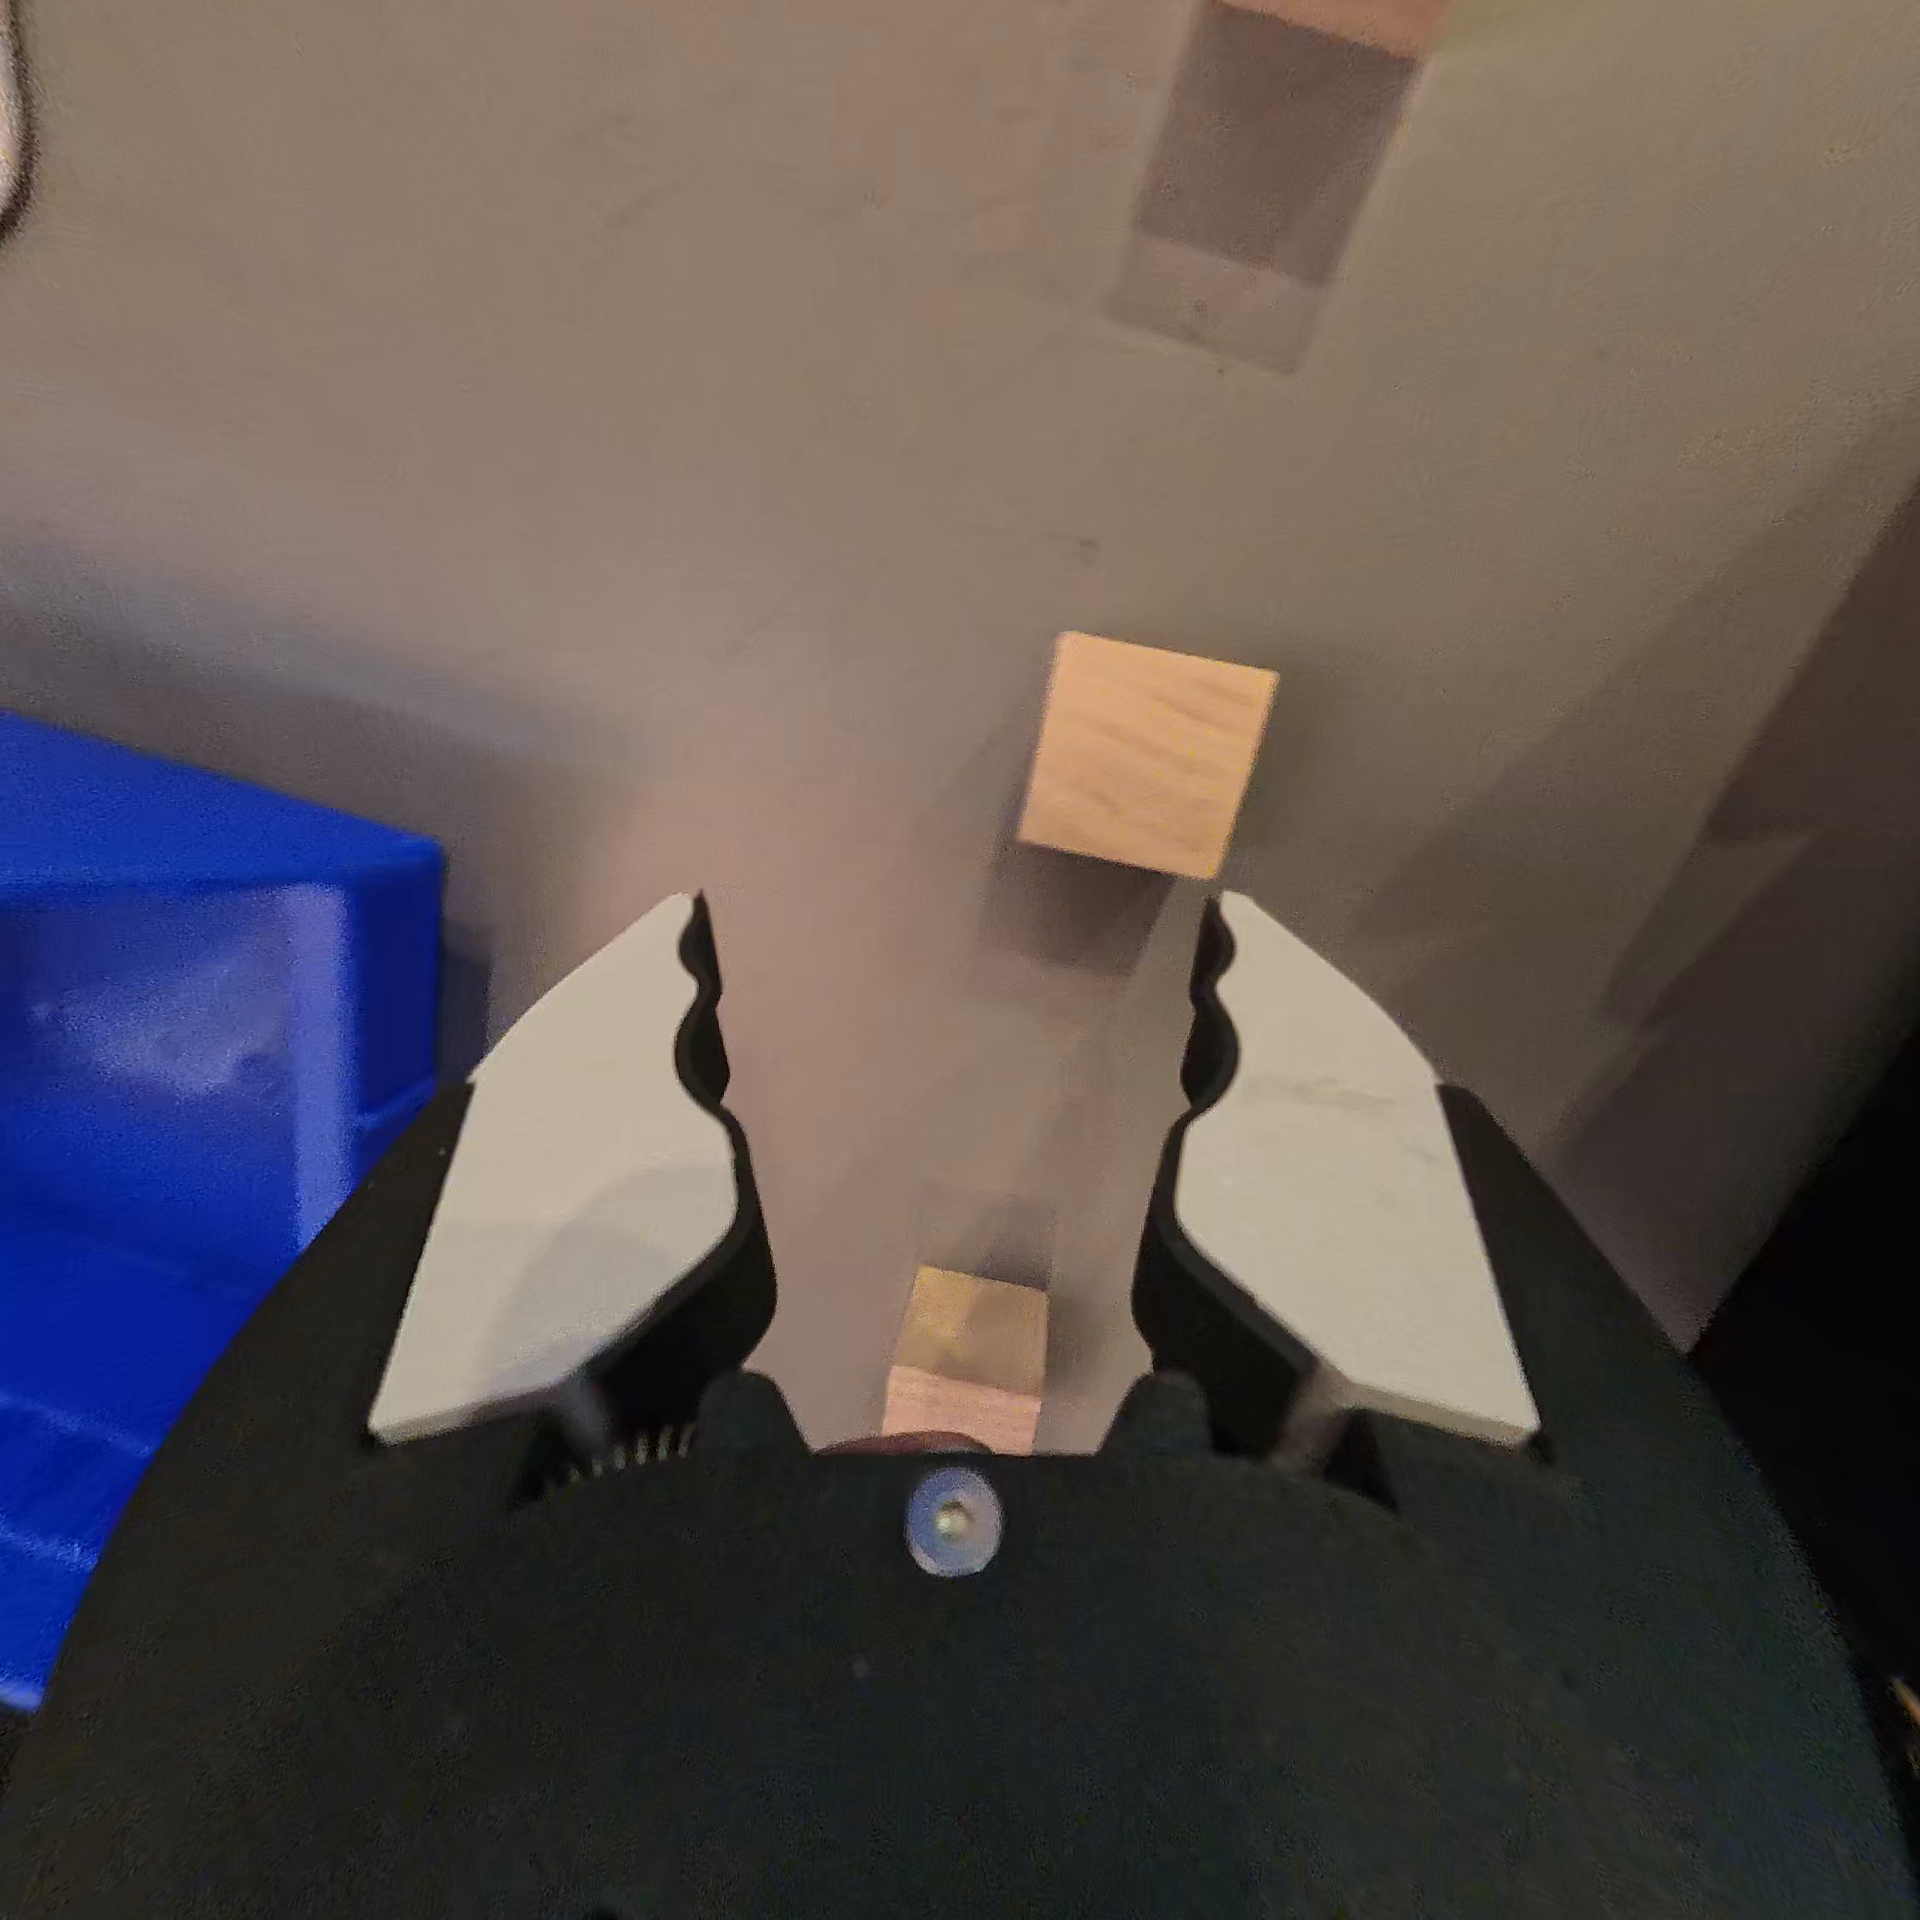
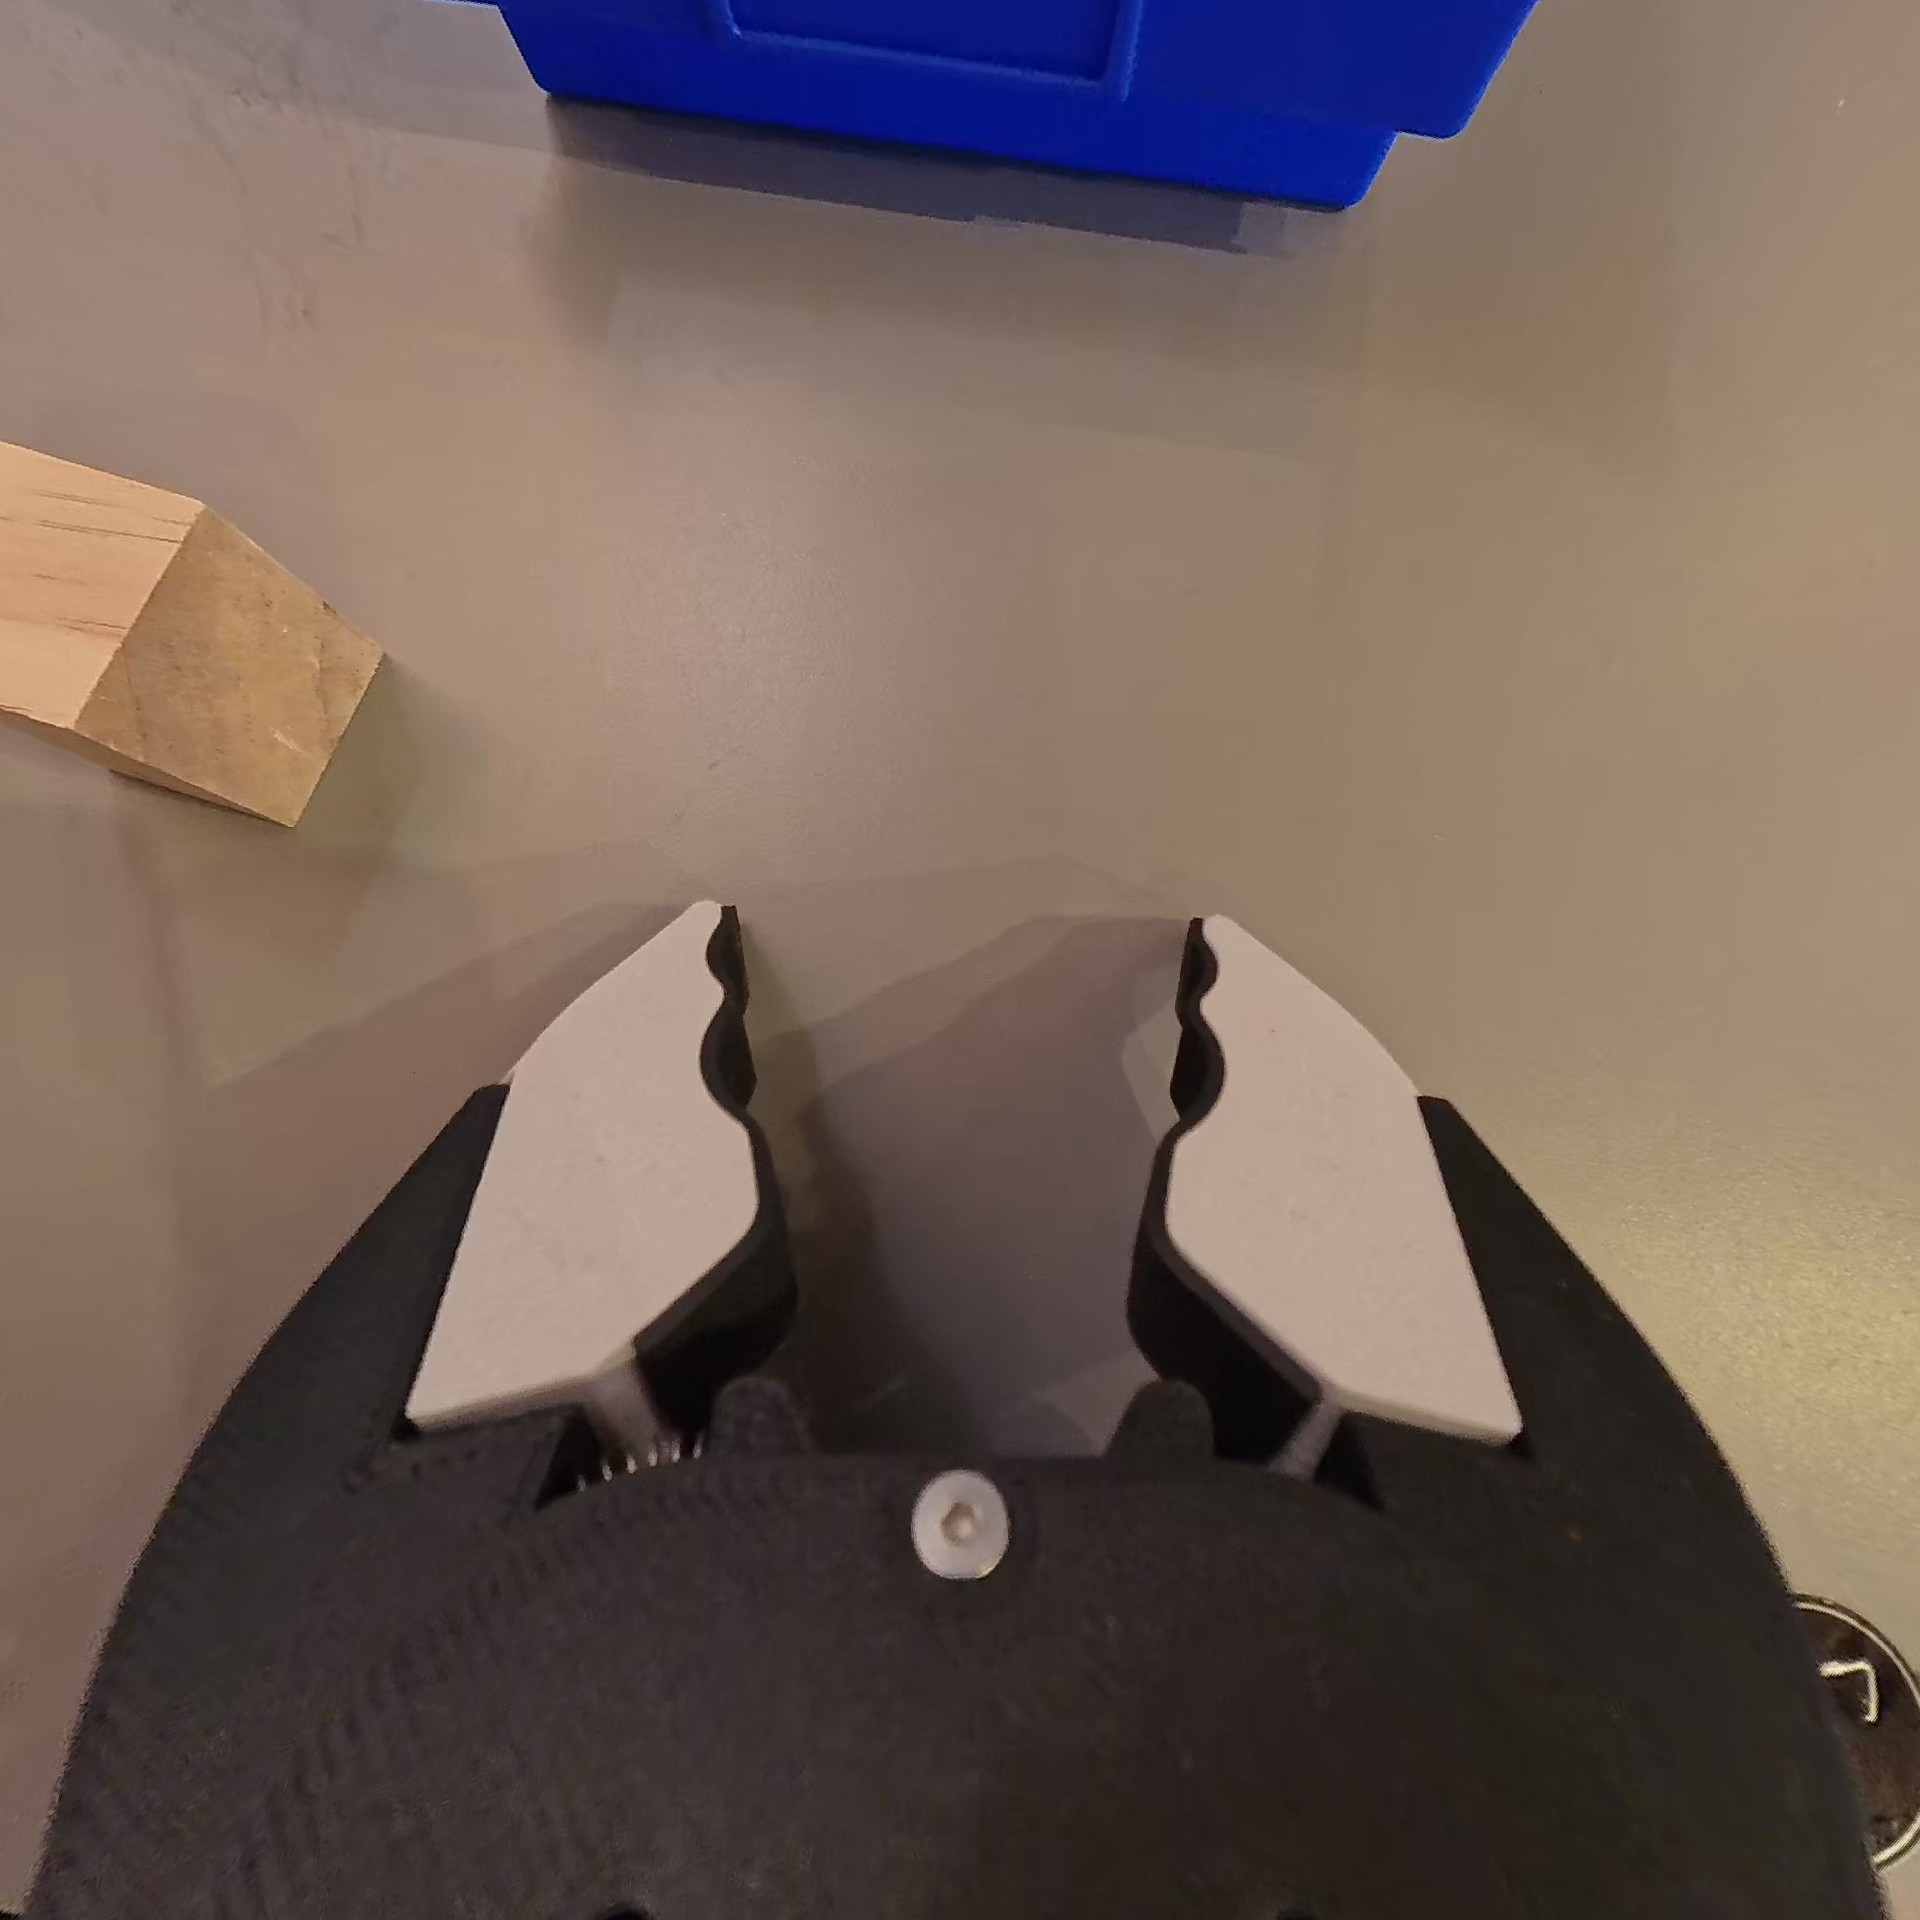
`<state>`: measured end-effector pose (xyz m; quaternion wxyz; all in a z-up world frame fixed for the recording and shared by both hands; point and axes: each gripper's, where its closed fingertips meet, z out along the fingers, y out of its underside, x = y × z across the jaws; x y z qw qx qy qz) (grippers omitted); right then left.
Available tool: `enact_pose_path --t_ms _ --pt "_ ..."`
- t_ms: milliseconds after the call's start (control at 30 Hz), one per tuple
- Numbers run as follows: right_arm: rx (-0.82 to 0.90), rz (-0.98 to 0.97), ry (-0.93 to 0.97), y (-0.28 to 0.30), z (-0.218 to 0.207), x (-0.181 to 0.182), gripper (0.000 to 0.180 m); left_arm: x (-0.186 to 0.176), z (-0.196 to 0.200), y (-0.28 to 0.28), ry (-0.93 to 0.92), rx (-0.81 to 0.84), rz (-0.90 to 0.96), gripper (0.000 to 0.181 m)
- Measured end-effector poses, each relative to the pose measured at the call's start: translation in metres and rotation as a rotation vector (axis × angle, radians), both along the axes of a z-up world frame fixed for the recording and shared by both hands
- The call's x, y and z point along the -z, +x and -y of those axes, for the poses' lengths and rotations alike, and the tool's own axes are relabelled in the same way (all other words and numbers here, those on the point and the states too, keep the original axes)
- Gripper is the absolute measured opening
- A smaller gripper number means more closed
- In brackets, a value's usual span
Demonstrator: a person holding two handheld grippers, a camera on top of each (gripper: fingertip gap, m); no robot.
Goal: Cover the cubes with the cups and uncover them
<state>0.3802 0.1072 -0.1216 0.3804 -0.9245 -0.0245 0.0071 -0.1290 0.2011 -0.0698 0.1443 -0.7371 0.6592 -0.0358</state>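
Note:
In the left wrist view, three wooden cubes lie in a line on the grey table: a near one (image 1: 966, 1361) low between my fingers, a middle one (image 1: 1148, 756) just beyond the fingertips, and a far one (image 1: 1340, 21) cut off by the top edge. My left gripper (image 1: 954, 914) is open and empty above them. In the right wrist view, my right gripper (image 2: 964, 925) is open and empty over bare table. A wooden cube (image 2: 177, 634) lies to its left at the frame edge. No cups are in view.
A blue plastic bin (image 1: 177, 1049) stands at the left in the left wrist view, and it also shows at the top of the right wrist view (image 2: 1018, 94). The table edge (image 1: 1766, 1195) runs along the right, with dark space beyond it.

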Motion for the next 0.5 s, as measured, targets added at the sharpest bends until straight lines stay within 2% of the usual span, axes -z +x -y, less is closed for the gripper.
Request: enact_pose_path --t_ms 300,400,500 --pt "0.002 0.004 0.0 0.0 0.0 0.0 0.08 -0.05 -0.072 -0.066 0.191 -0.356 0.274 0.069" --pt "0.003 0.005 0.0 0.0 0.0 0.0 0.08 -0.062 -0.085 -0.093 0.222 -0.462 0.387 0.055" --pt "0.004 0.006 -0.001 0.001 0.0 0.0 0.08 -0.061 -0.094 -0.122 0.24 -0.573 0.446 0.053"
